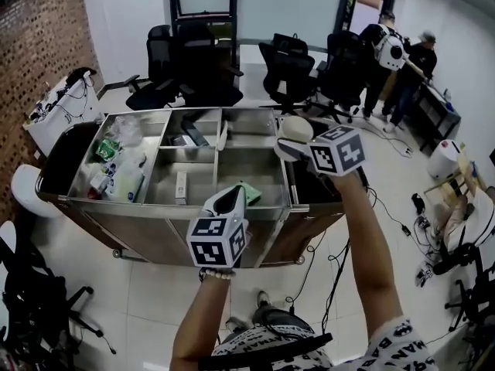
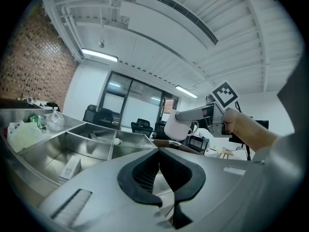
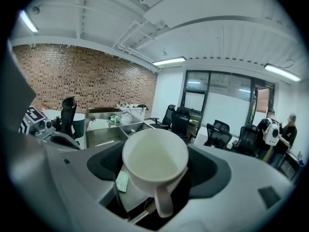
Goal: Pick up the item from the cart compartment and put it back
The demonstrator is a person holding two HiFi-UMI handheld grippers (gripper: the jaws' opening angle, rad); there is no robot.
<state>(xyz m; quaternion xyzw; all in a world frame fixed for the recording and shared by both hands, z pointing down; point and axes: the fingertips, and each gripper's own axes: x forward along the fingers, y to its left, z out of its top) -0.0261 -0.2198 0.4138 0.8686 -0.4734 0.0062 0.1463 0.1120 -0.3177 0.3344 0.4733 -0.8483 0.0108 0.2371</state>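
Fig.: steel cart [image 1: 158, 209] w/ open compartments, seen from above. R gripper [image 1: 289, 148] has its jaws set wide and clamped on the sides of a white mug [image 1: 296, 128]; the mug is lifted clear, in the air over the cart's right rim by the far-right compartment, mouth toward the gripper's camera, handle pointing down in that view. L gripper [image 1: 233, 199] hovers over the near rim, jaws closed tip to tip, nothing betw. them. Left compartment: bottles & bags [image 1: 116, 168]; a small box [image 1: 181, 185] lies in the near-middle one. Office chairs [image 1: 288, 72] stand beyond.
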